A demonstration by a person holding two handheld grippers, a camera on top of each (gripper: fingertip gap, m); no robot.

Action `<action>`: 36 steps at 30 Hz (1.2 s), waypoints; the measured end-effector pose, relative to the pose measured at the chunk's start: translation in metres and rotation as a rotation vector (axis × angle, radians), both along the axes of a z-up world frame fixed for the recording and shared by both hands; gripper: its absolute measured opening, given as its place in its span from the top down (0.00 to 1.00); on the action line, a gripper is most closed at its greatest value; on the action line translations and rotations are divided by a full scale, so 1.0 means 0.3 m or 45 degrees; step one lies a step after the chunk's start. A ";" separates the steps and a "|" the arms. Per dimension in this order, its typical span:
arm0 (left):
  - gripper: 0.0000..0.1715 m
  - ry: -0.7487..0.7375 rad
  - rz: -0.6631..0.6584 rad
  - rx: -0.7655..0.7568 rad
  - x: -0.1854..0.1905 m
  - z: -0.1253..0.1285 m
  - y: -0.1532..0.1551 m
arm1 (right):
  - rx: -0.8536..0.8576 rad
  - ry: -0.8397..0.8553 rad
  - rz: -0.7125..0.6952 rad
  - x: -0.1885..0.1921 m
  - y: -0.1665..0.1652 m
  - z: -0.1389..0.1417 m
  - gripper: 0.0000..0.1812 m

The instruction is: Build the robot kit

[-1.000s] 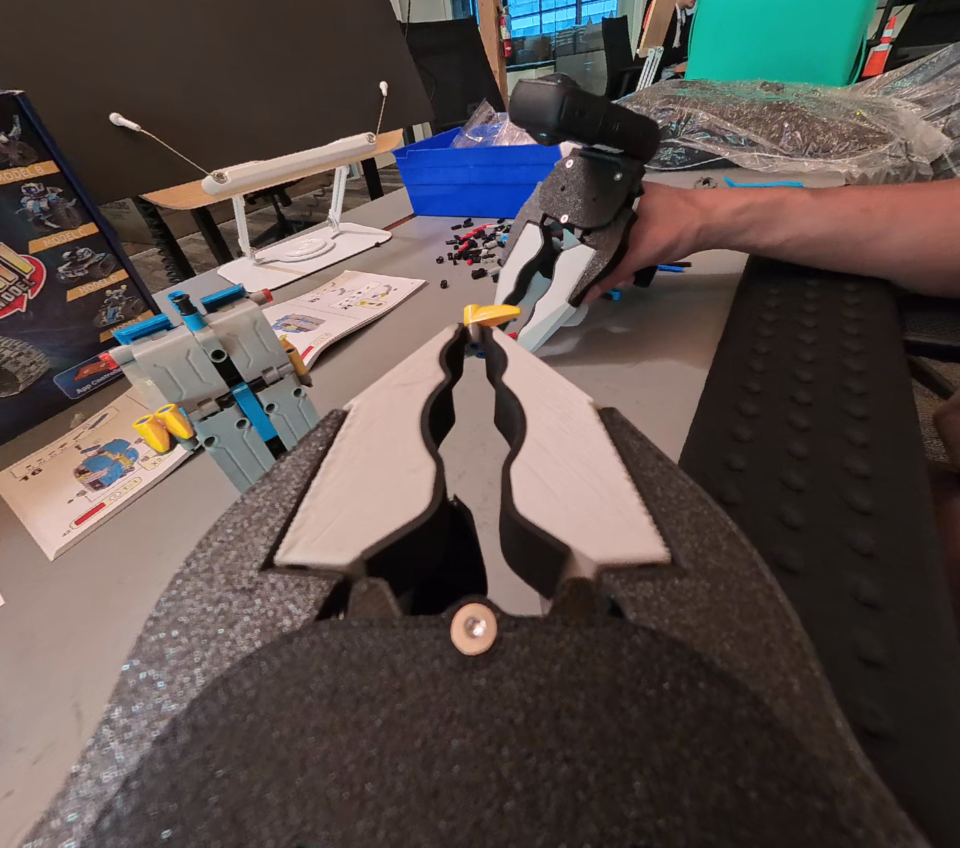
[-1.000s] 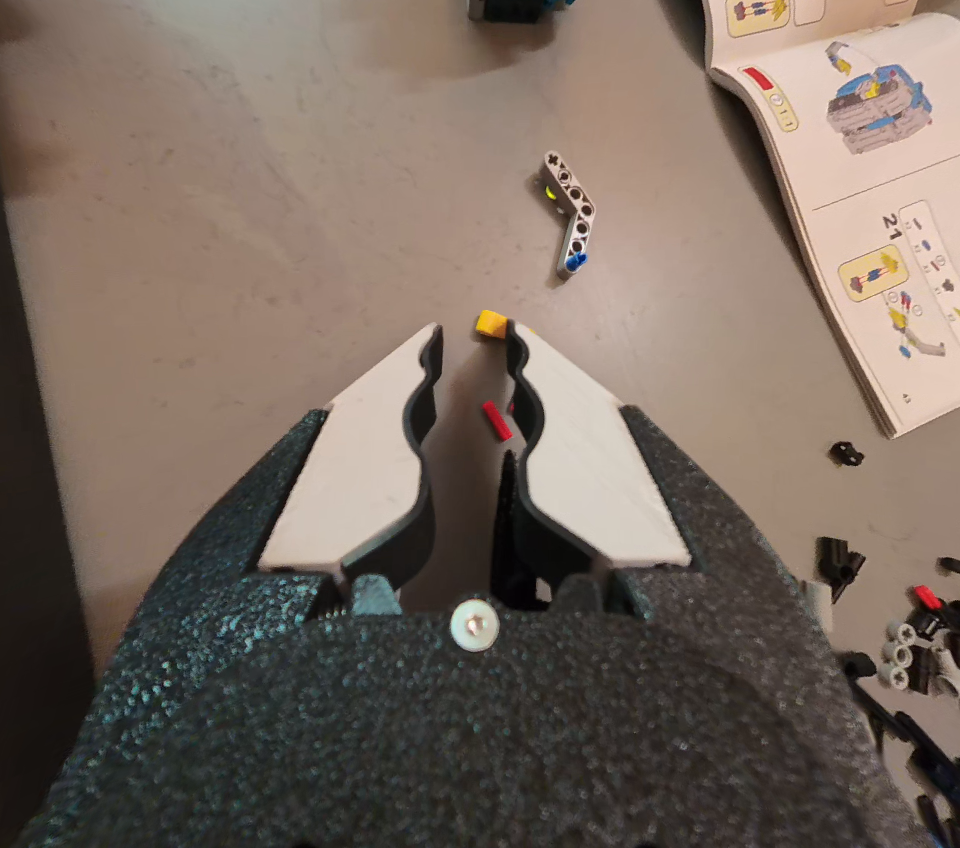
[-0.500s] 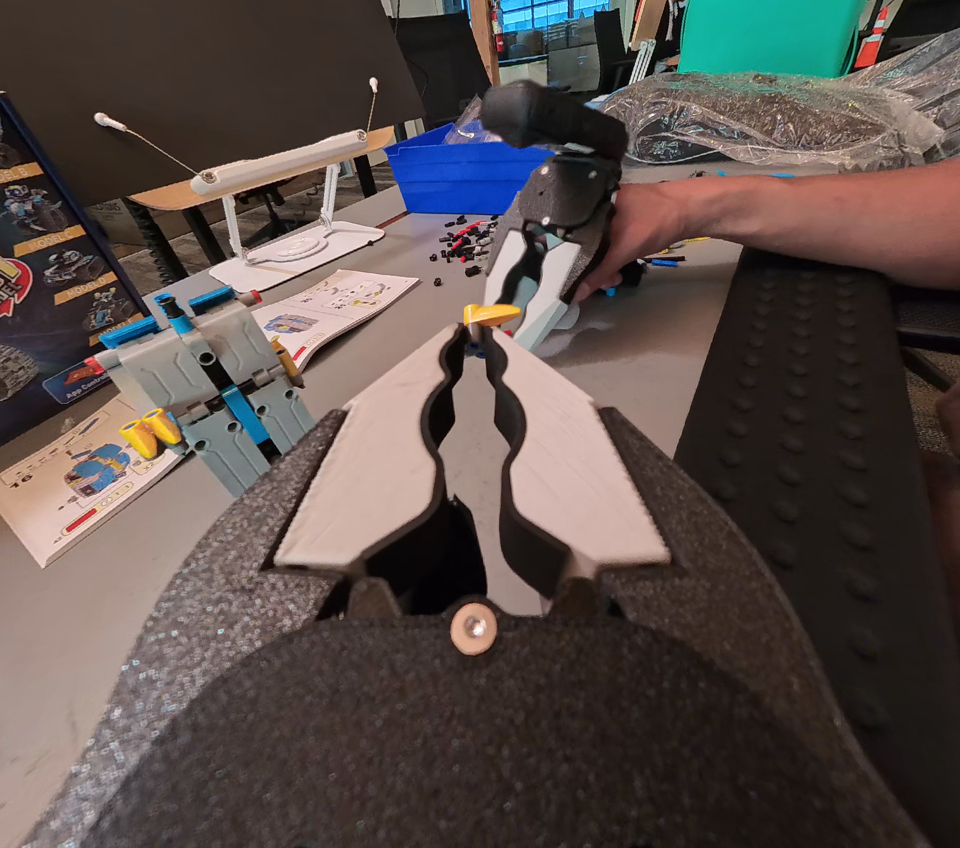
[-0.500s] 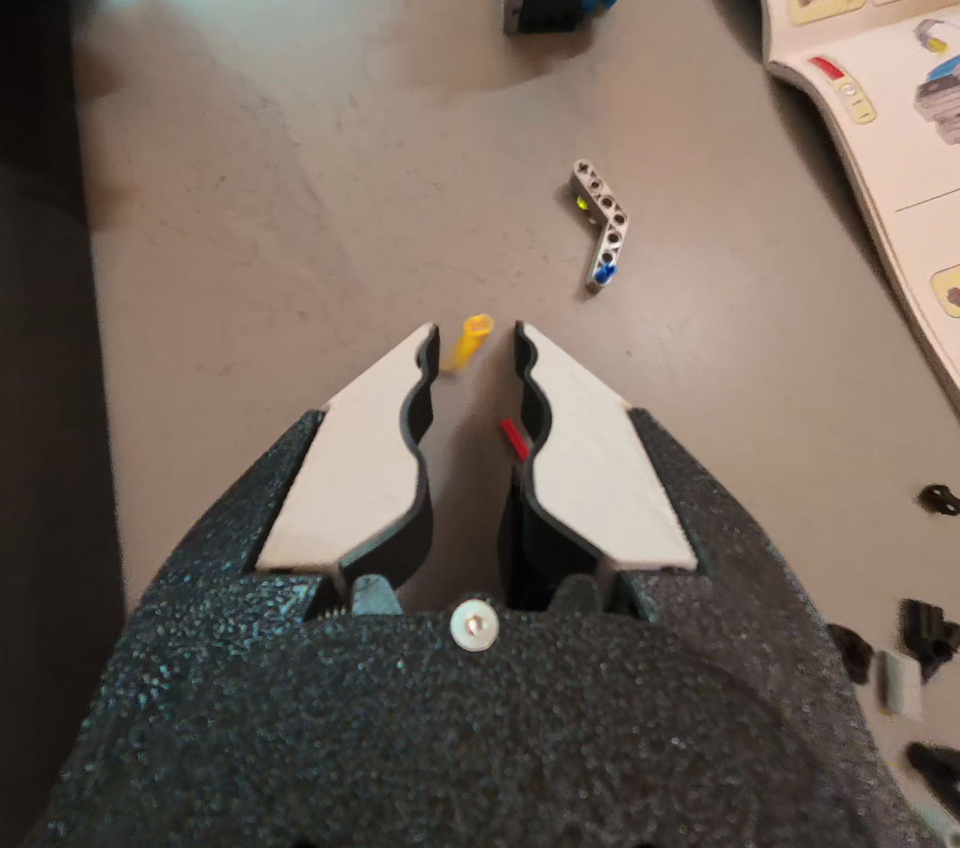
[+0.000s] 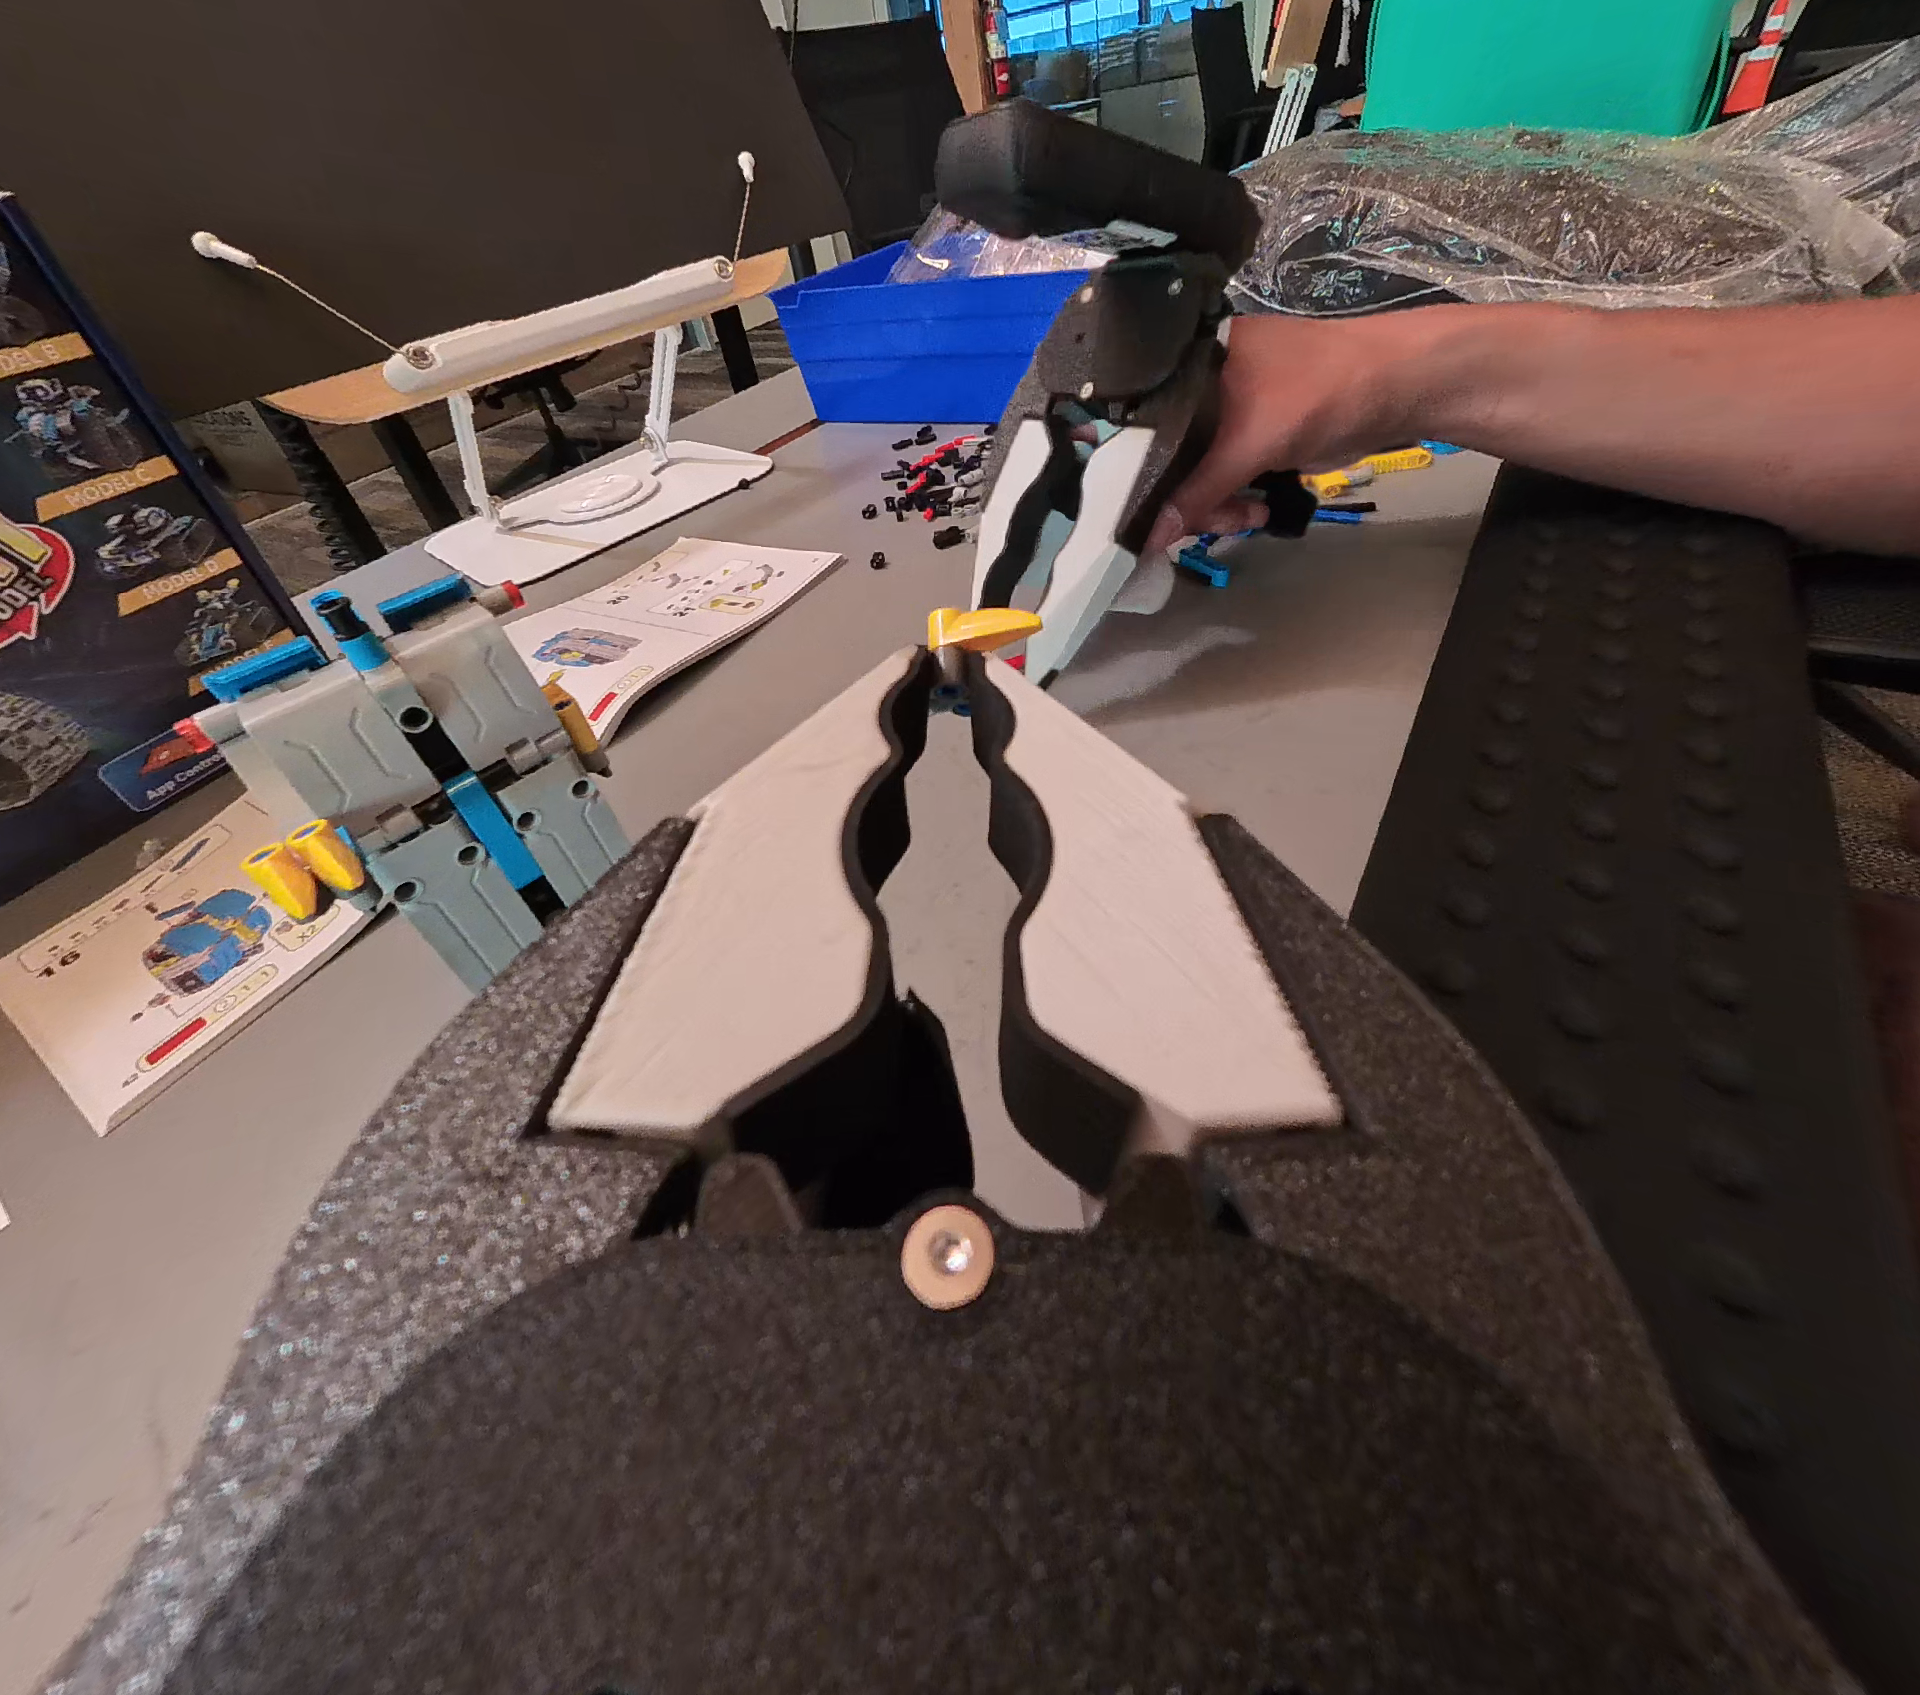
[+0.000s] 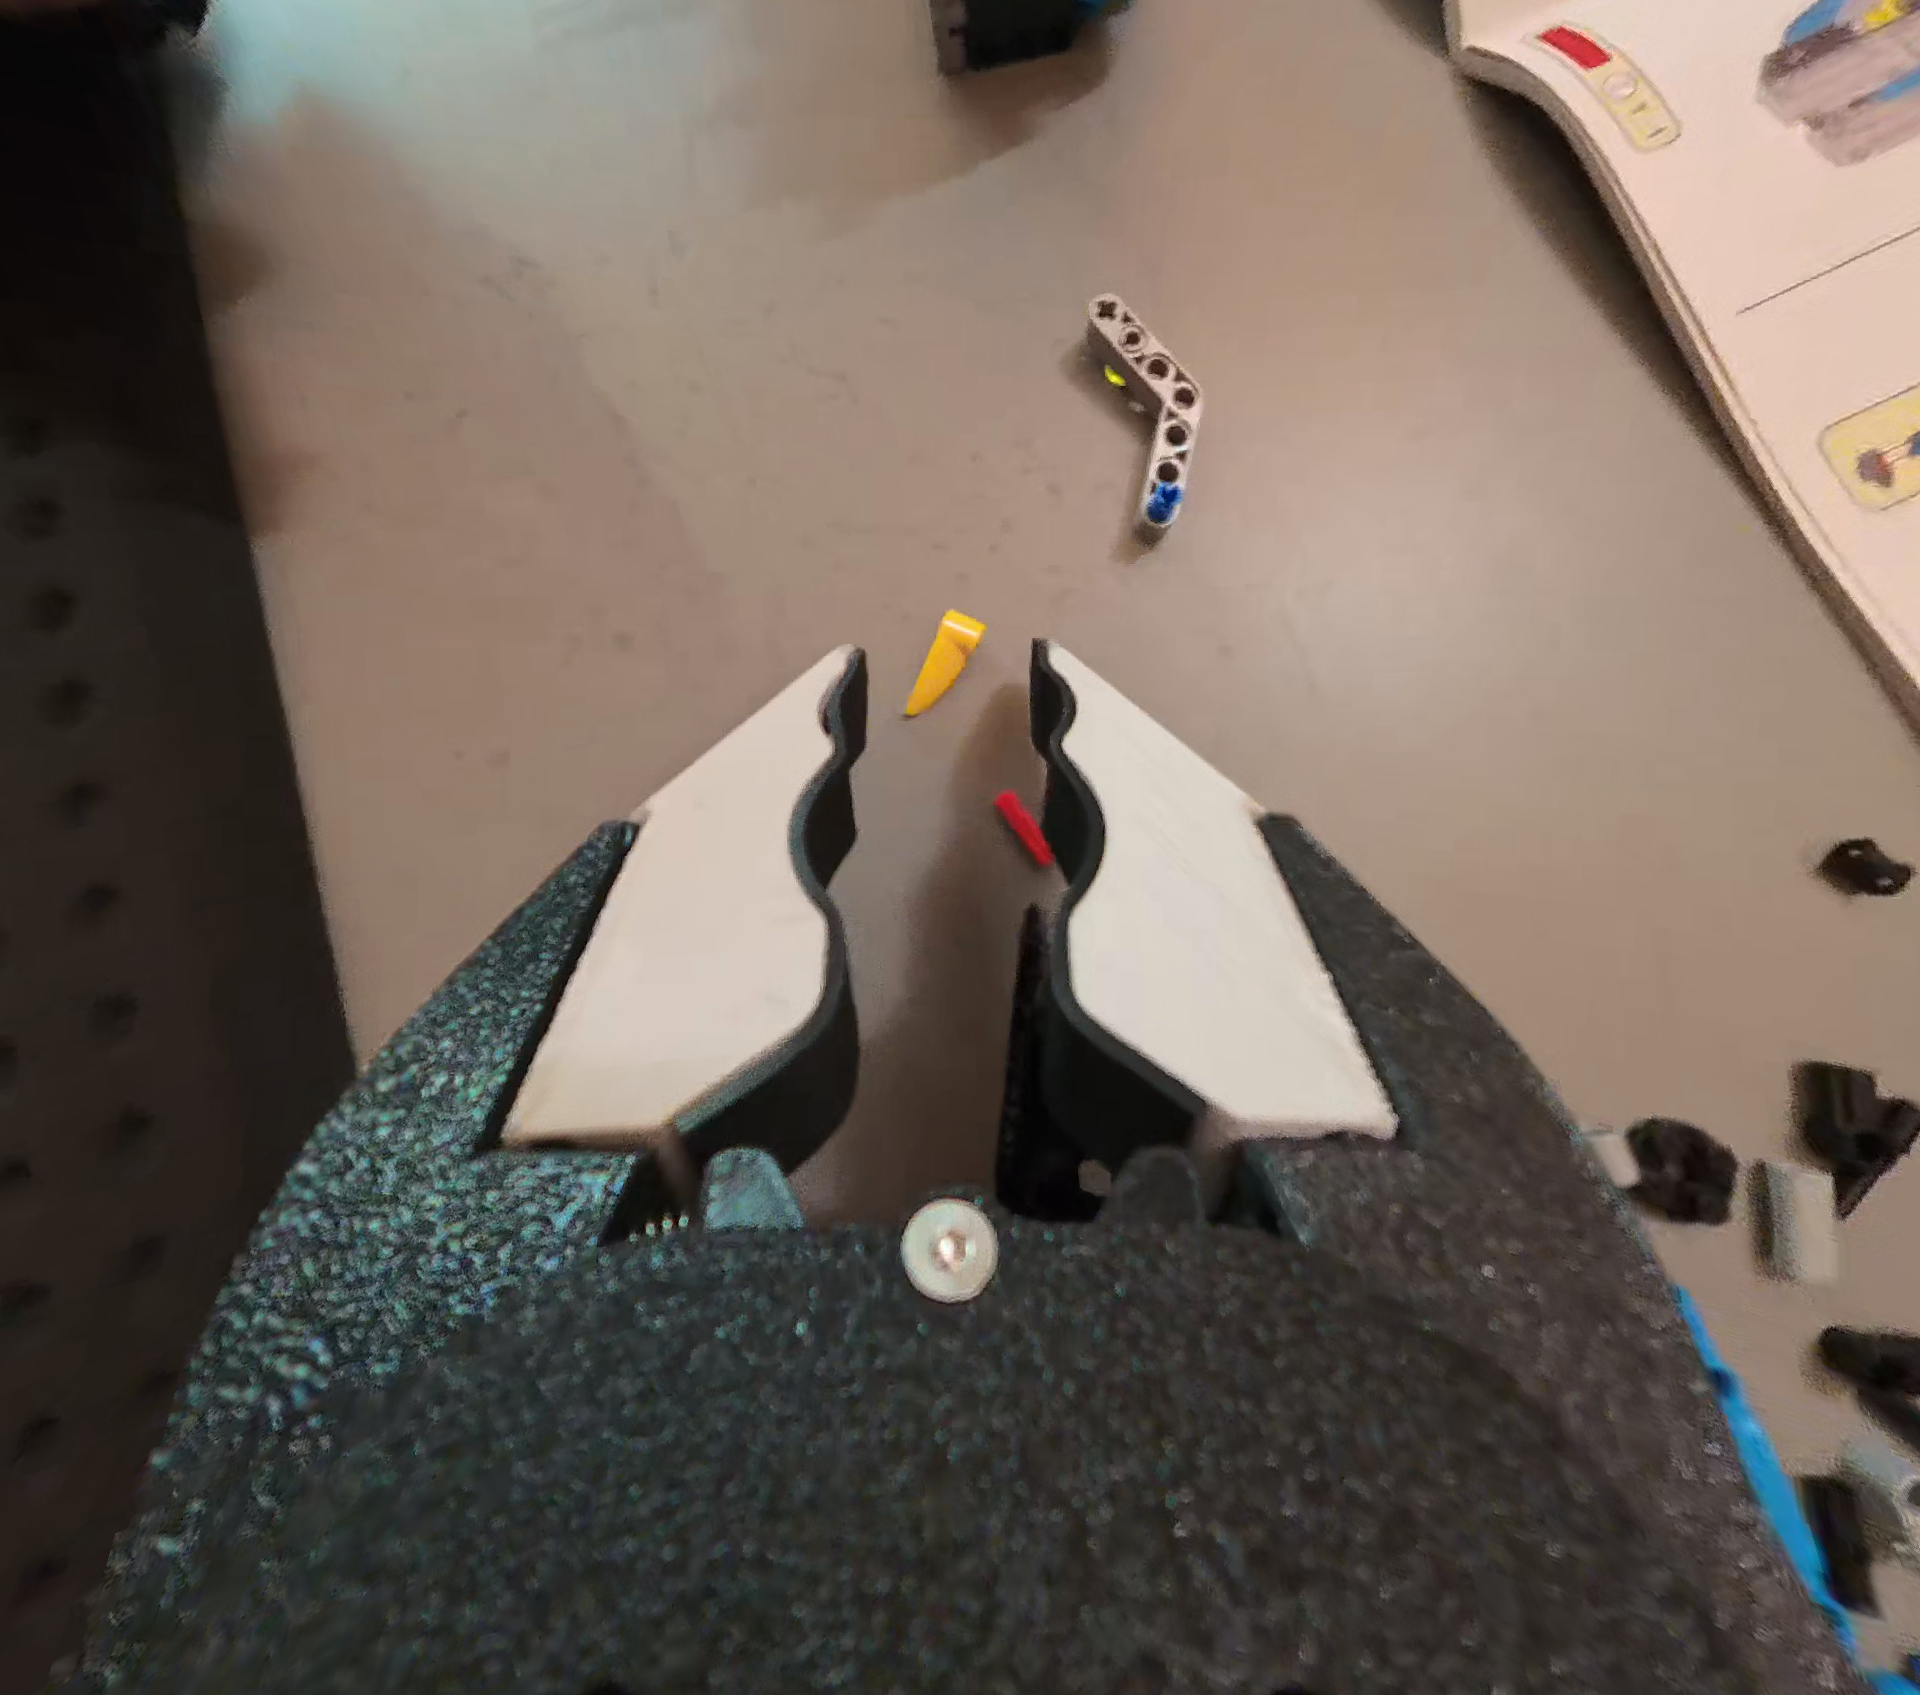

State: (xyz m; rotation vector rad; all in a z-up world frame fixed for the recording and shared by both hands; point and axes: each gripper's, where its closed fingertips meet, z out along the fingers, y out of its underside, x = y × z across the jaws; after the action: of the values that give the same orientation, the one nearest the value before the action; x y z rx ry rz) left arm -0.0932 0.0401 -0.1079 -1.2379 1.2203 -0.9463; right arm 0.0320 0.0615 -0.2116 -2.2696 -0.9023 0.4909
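My left gripper (image 5: pixel 954 663) is shut on a small yellow curved piece with a blue pin (image 5: pixel 977 629) and holds it above the grey table (image 5: pixel 1226 741). My right gripper (image 6: pixel 948 653) is open and points down at the table. A loose yellow curved piece (image 6: pixel 943 663) lies on the table right between its fingertips. A small red pin (image 6: pixel 1023 827) lies by its right finger. The right gripper also shows in the left wrist view (image 5: pixel 1023 596), held by a hand just beyond my left fingertips.
A grey bent beam (image 6: pixel 1148 414) lies ahead. A grey-and-blue brick model (image 5: pixel 416 772) stands left beside open instruction booklets (image 5: pixel 665 606). Several small black parts (image 5: pixel 925 482), a blue bin (image 5: pixel 914 346), a white stand (image 5: pixel 582 440) and a black dotted pad (image 5: pixel 1621 918) surround the area. Spacing between my two grippers at the tips: around 15 centimetres.
The right gripper shifted sideways and opened slightly; the loose yellow piece went from its right fingertip to between both tips. The left gripper kept its hold and barely moved.
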 end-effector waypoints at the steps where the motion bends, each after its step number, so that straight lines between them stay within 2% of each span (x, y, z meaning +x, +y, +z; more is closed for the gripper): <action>1: 0.96 0.000 0.000 -0.001 0.000 0.000 0.001 | -0.004 -0.003 0.000 -0.010 -0.010 -0.003 0.82; 4: 0.96 -0.001 0.002 -0.008 -0.002 0.000 0.003 | 0.005 -0.074 -0.024 -0.016 -0.021 -0.026 0.83; 10: 0.96 -0.008 0.000 -0.018 -0.004 0.002 0.005 | -0.027 0.004 0.010 -0.060 -0.025 -0.019 0.88; 12: 0.96 -0.010 -0.002 -0.022 -0.004 0.003 0.004 | 0.015 -0.099 0.035 -0.057 -0.025 -0.035 0.96; 15: 0.96 -0.012 -0.002 -0.023 -0.004 0.003 0.004 | 0.112 -0.226 0.077 -0.062 -0.024 -0.029 0.96; 17: 0.96 -0.014 0.001 -0.021 -0.005 0.005 0.005 | 0.257 -0.407 0.075 -0.033 -0.001 -0.017 0.96; 21: 0.96 -0.014 0.003 -0.025 -0.005 0.004 0.007 | 0.583 -1.003 0.187 0.047 0.029 -0.018 0.96; 24: 0.96 -0.015 0.003 -0.029 -0.005 0.004 0.008 | 0.804 -1.217 0.317 0.018 0.023 -0.014 0.96; 25: 0.96 -0.016 0.004 -0.028 -0.005 0.005 0.008 | 0.834 -1.251 0.304 0.019 0.022 -0.014 0.96; 28: 0.96 -0.016 0.004 -0.025 -0.006 0.005 0.007 | 0.757 -1.160 0.259 0.014 -0.007 -0.017 0.96; 32: 0.96 -0.016 0.004 -0.027 -0.004 0.005 0.008 | 0.485 -0.709 0.274 -0.058 -0.098 -0.017 0.94; 36: 0.96 -0.017 0.002 -0.031 -0.004 0.005 0.008 | 0.343 -0.423 0.219 -0.066 -0.121 0.014 0.91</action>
State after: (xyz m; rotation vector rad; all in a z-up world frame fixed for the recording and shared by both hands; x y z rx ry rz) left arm -0.0945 0.0425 -0.1064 -1.2498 1.2002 -0.9691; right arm 0.0121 0.0252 -0.2075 -2.0666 -1.2548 0.0539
